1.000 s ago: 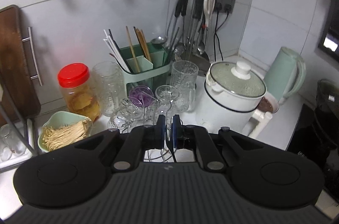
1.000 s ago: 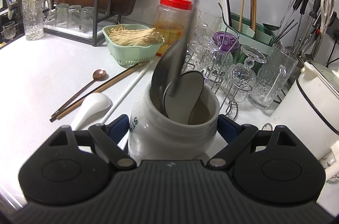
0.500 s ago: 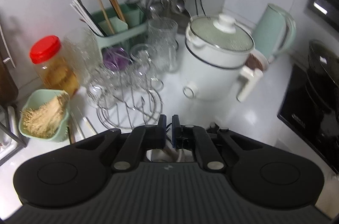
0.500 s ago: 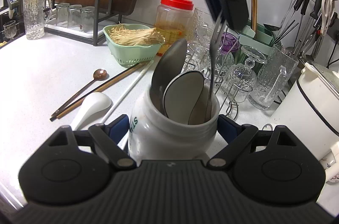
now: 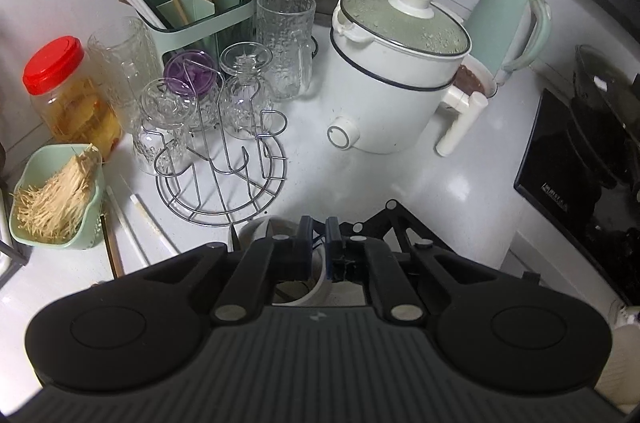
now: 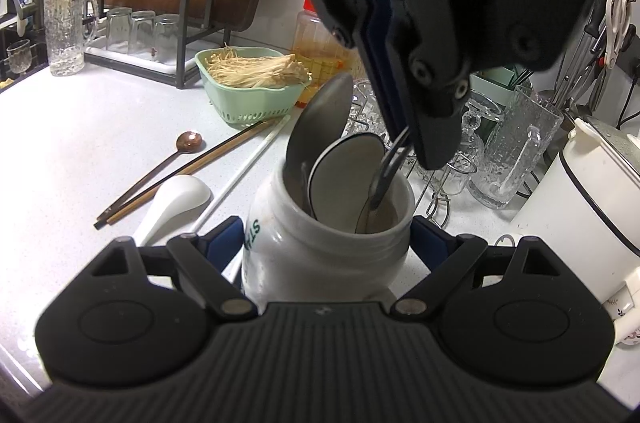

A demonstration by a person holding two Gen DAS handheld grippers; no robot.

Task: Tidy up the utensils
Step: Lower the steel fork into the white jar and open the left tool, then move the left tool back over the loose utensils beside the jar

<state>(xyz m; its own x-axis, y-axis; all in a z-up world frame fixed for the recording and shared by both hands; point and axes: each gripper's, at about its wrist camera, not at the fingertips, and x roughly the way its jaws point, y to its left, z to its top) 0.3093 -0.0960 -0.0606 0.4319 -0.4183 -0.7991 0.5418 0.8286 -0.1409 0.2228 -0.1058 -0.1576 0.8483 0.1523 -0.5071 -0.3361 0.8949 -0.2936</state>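
Left gripper (image 6: 404, 147) pinched shut on thin metal spoon (image 6: 382, 183), lowering it into white jar (image 6: 320, 255) near the counter's front edge. Right gripper (image 6: 326, 239) clamps the jar's sides. Spoon stiff, slick, light; grip handle end.

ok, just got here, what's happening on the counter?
A person is sorting utensils with two hand-held grippers. The right hand-held gripper clamps a white ceramic jar that already holds two spoons. The left hand-held gripper, shut on a thin metal utensil, is lowering it into the jar's mouth. A white soup spoon, a brown spoon and chopsticks lie on the counter.
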